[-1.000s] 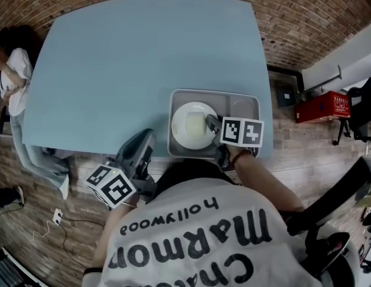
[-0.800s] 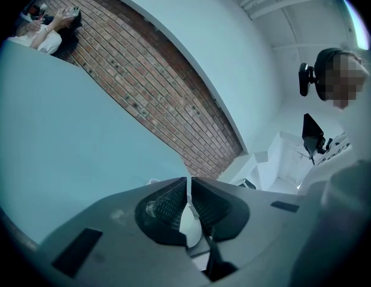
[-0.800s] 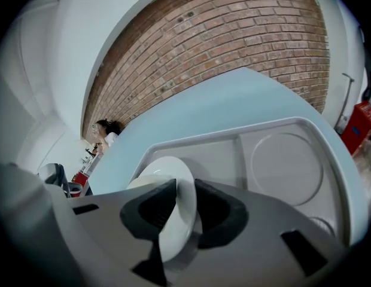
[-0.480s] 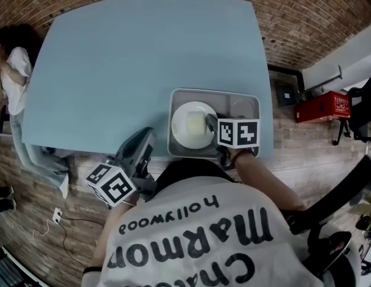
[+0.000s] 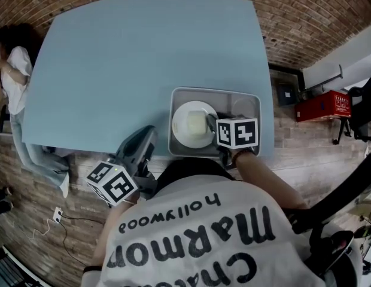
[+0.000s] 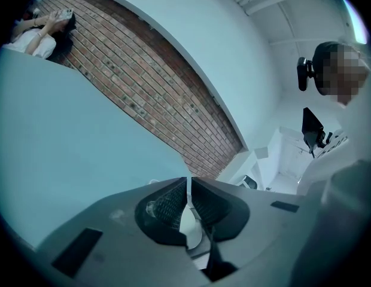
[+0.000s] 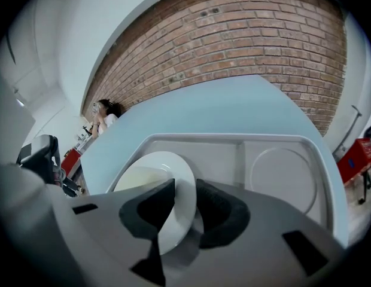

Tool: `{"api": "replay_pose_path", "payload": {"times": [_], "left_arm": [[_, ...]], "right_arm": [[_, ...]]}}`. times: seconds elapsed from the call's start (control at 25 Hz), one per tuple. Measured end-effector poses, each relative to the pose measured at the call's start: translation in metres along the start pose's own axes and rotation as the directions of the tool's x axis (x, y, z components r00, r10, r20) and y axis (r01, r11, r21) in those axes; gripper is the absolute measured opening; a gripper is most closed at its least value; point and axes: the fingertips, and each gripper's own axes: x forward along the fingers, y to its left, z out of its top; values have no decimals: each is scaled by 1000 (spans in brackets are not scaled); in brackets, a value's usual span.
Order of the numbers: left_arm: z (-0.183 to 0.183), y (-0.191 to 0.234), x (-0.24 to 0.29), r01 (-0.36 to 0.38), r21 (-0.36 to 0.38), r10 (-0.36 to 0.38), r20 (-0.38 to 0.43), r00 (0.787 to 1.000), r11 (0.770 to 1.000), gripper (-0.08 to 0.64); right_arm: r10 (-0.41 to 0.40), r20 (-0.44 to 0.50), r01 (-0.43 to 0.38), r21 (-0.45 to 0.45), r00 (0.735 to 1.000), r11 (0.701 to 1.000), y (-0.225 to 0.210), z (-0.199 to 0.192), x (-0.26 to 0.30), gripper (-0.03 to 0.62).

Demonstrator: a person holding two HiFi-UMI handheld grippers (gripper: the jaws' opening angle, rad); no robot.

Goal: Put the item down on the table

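Note:
A white plate (image 5: pixel 191 124) lies in the left part of a grey tray (image 5: pixel 245 103) at the near right edge of the light blue table (image 5: pixel 143 58). My right gripper (image 5: pixel 210 123) is shut on the plate's right rim. In the right gripper view the plate (image 7: pixel 155 178) passes tilted between the two dark pads of that gripper (image 7: pixel 184 205), over the tray (image 7: pixel 281 178). My left gripper (image 5: pixel 146 137) hovers at the table's near edge, left of the tray. In its own view it (image 6: pixel 189 199) is shut with nothing held.
The tray's right part has a round recess (image 7: pixel 286 175) with nothing in it. A seated person (image 5: pixel 12 70) is at the table's far left side. A red box (image 5: pixel 323 106) stands on the brick floor to the right.
My right gripper has shifted slightly to the left while still holding the plate's rim. The left gripper has barely moved.

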Motion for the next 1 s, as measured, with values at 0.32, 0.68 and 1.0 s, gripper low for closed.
{"api": "replay_pose_path", "payload": {"times": [0.32,0.68,1.0], "left_arm": [[0,-2,0,0,3,0,-3,1000,1000,26],[-3,-6,-4,1,7,-1,3,1000,1000,26],[-4,-18,1,24,29,-23,-13,1000,999,26]], "right_arm": [[-31,-2,30,-101,1000,994,1,-1,0,101],[-70,57,79,-159,996,984,-5,9,-11,100],[74,201,-75,-2,977,997,5,35,-45,98]]}}
